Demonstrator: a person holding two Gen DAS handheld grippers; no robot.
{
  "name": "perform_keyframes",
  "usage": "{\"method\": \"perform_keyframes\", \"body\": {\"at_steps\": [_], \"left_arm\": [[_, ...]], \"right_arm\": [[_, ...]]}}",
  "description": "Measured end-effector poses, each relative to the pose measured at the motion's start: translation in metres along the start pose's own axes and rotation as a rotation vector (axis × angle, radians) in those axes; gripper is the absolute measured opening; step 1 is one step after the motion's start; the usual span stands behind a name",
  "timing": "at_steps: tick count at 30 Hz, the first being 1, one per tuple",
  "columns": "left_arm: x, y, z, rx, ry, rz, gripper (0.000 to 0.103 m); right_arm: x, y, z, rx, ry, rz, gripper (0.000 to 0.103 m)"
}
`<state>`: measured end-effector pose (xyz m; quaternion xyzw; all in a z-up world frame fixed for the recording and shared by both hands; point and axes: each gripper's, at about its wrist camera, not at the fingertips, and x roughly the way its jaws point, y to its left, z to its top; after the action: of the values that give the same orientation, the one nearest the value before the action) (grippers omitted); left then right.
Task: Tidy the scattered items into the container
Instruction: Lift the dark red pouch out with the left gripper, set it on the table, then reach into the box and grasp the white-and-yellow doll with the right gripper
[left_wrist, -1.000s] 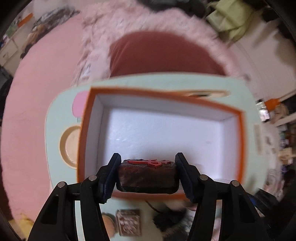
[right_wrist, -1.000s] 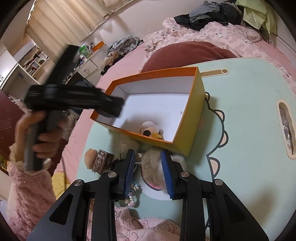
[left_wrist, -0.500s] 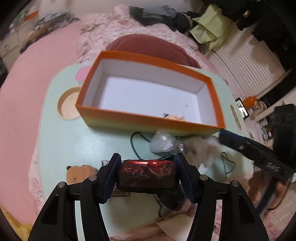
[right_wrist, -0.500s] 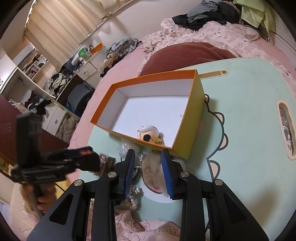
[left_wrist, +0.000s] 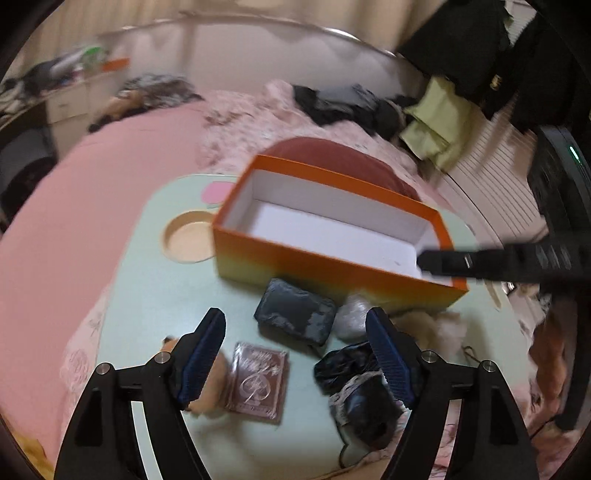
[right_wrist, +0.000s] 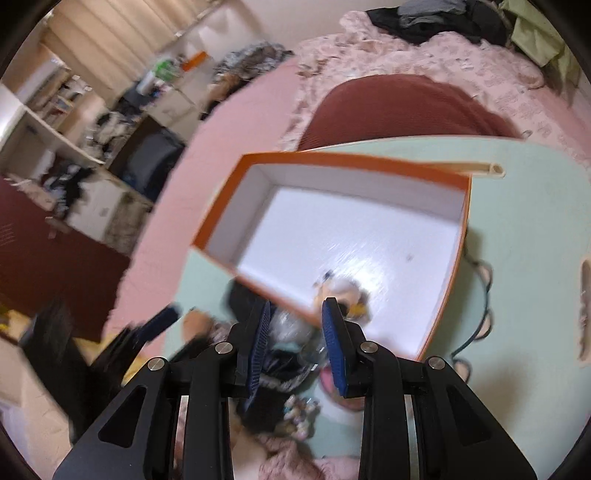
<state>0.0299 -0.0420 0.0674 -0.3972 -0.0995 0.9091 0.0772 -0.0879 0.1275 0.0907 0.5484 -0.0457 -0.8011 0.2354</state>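
Dark pouch (left_wrist: 295, 315) now released, beside orange box (left_wrist: 328, 266) wall

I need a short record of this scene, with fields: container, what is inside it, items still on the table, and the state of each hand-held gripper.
container: orange box, open, on the green table
inside: one small plush, near the front wall
still on table: dark pouch, card pack, clear bag, black bundle
left hand-held gripper: open, holds nothing
right hand-held gripper: open, holds nothing
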Motion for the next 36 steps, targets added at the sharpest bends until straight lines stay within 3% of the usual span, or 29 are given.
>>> {"method": "perform_keyframes", "body": {"at_steps": [3,6,15,23,28,33,35,36], "left_arm": [[-0.002,0.000,-0.016,-0.034,-0.029,0.011,0.078],[0.001,-0.010,-0.030,0.013,-0.037,0.060,0.078],[0.006,-0.042,-0.052,0.161,-0.046,0.107,0.079],[0.003,-0.044,-0.054,0.154,-0.038,0.108,0.080],[0.002,-0.042,-0.058,0.139,-0.035,0.099,0.080],[0.002,-0.042,-0.059,0.137,-0.036,0.095,0.080],[0.001,-0.041,-0.059,0.136,-0.035,0.095,0.080],[0.001,-0.041,-0.059,0.136,-0.034,0.094,0.080]], "right_arm": [[0.012,0.009,0.010,-0.014,0.006,-0.065,0.031],[0.028,0.012,0.015,-0.037,0.014,-0.160,0.031],[0.046,0.008,0.013,-0.068,0.026,-0.250,0.031],[0.043,0.012,0.014,-0.086,0.047,-0.260,0.031],[0.048,0.005,0.025,-0.062,0.158,-0.208,0.032],[0.055,-0.011,0.042,0.008,0.325,-0.124,0.048],[0.055,-0.012,0.048,0.014,0.354,-0.135,0.059],[0.055,-0.012,0.051,0.010,0.359,-0.152,0.060]]}}
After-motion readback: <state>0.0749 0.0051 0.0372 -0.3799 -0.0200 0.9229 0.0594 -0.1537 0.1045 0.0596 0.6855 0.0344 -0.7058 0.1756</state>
